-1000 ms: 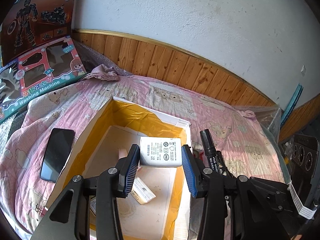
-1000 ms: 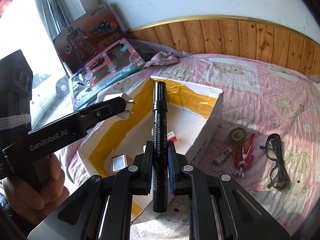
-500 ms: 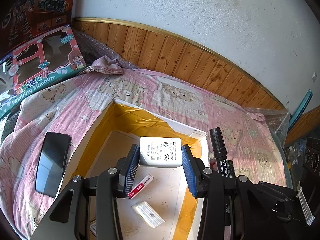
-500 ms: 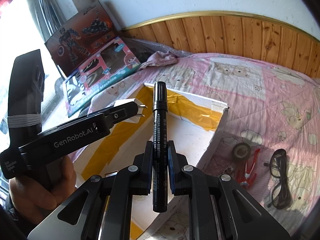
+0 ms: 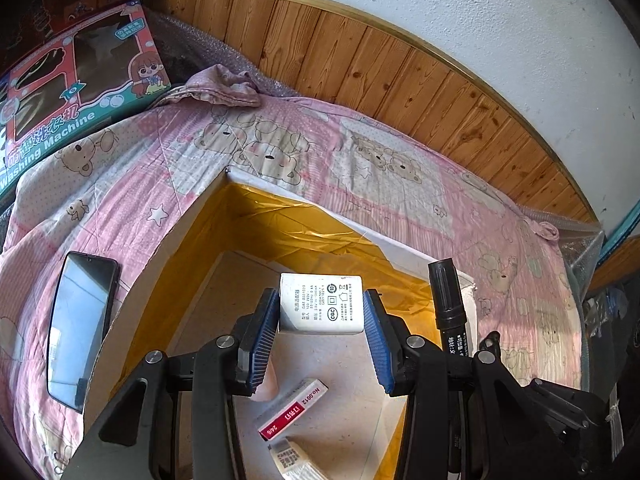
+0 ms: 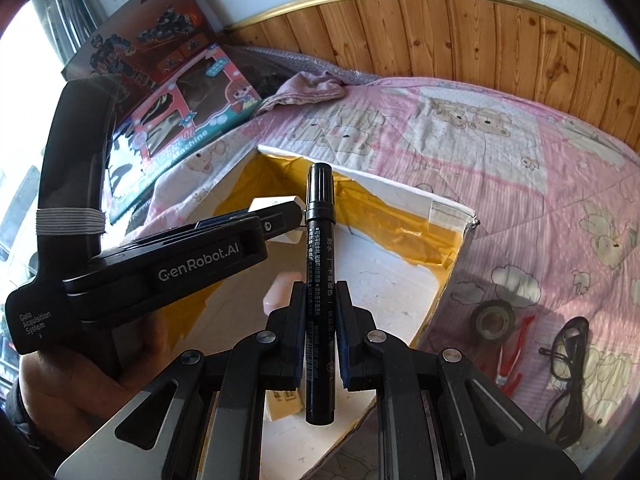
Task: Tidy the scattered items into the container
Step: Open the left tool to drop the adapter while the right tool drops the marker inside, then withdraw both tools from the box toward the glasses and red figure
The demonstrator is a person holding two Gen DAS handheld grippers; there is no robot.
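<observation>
Cardboard box point(image 5: 192, 216) on the bed point(image 5: 360, 152) is seen to hold a few small packets already, while a phone point(image 5: 76, 320) off its left edge and tape point(image 6: 492, 318), pliers point(image 6: 514, 354) and glasses point(image 6: 568, 360) off its right edge are left out. White power adapter point(image 5: 320, 304), pinched in the left tongs point(image 5: 320, 336), and black marker point(image 6: 318, 280), pinched in the right tongs point(image 6: 318, 332), are held over the box; the marker's long axis runs along the fingers, cap toward the far wall.
</observation>
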